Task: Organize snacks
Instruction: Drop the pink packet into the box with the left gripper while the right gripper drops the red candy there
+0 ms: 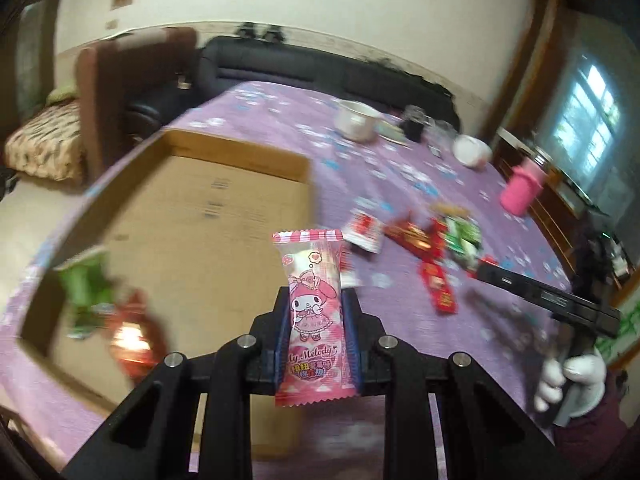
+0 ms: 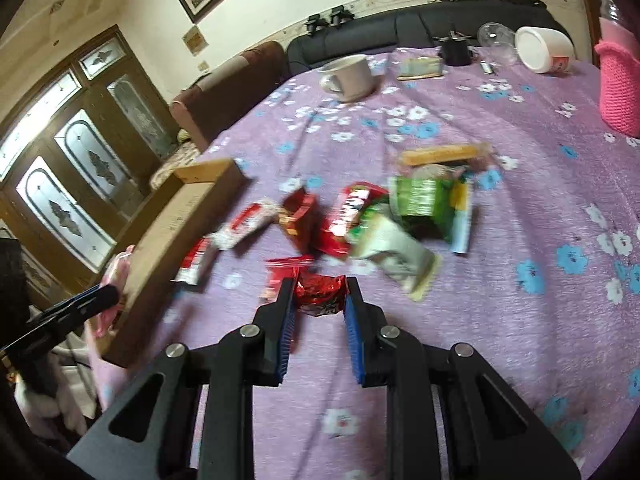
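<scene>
Pink snack clamped upright in left hand-held gripper, red snack pinched in right

Upright pink candy packet, loose snack pile

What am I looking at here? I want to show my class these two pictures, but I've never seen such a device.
A person holds hand-operated tongs in each hand, and each has a camera looking along its two fingers. The left view shows the left tongs gripping a pink My Melody candy packet near a cardboard box that already holds some snacks. The right view shows the right tongs closed on a red wrapped snack. More snack packets lie on the purple flowered tablecloth, beyond them a white mug.
</scene>
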Action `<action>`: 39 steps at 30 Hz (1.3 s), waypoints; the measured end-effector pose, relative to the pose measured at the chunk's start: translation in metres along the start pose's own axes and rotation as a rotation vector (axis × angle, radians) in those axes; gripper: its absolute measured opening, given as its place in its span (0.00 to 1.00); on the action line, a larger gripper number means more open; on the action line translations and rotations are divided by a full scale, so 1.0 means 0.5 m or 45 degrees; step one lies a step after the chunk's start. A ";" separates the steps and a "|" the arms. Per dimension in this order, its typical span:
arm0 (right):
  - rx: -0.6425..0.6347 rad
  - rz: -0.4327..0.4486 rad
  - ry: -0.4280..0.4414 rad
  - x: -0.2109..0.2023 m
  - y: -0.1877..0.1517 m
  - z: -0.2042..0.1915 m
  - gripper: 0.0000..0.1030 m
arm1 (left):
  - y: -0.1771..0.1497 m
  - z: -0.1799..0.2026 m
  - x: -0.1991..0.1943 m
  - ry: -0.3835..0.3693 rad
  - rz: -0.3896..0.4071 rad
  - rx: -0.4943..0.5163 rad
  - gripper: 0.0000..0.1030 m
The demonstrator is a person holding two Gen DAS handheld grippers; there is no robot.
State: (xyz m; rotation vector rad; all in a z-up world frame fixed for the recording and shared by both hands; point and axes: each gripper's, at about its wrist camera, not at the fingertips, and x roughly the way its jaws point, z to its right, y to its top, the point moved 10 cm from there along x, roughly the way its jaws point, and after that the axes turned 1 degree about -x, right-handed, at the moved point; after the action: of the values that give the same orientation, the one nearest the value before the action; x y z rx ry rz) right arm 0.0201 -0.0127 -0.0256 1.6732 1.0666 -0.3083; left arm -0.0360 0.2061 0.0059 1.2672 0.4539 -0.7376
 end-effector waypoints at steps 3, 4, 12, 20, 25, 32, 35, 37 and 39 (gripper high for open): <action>-0.044 -0.030 0.062 0.006 0.006 -0.066 0.25 | 0.024 -0.070 -0.006 0.071 0.014 -0.047 0.23; -0.070 -0.046 0.084 0.013 0.008 -0.094 0.25 | 0.031 -0.096 -0.006 0.096 0.016 -0.068 0.23; -0.224 -0.208 0.254 0.108 0.006 -0.309 0.25 | 0.068 -0.232 0.021 0.208 -0.022 -0.167 0.23; -0.326 -0.380 0.284 0.242 -0.036 -0.441 0.25 | 0.059 -0.278 0.035 0.187 -0.034 -0.223 0.24; -0.359 -0.453 0.274 0.306 -0.064 -0.476 0.26 | 0.054 -0.289 0.022 0.101 -0.008 -0.288 0.34; -0.343 -0.389 0.309 0.277 -0.036 -0.481 0.36 | 0.066 -0.289 -0.027 0.029 0.075 -0.400 0.65; -0.337 -0.308 0.295 0.228 -0.006 -0.456 0.41 | 0.071 -0.266 -0.042 -0.034 0.105 -0.450 0.69; -0.312 -0.261 0.287 0.191 0.009 -0.427 0.43 | 0.071 -0.242 -0.048 -0.098 0.104 -0.474 0.69; -0.292 -0.207 0.264 0.149 0.021 -0.385 0.45 | 0.069 -0.214 -0.052 -0.136 0.102 -0.471 0.69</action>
State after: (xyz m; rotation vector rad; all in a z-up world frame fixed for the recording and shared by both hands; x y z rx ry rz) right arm 0.0128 0.1912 0.0066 1.4380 1.3440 -0.1120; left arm -0.0200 0.3196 0.0198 0.8902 0.4270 -0.6169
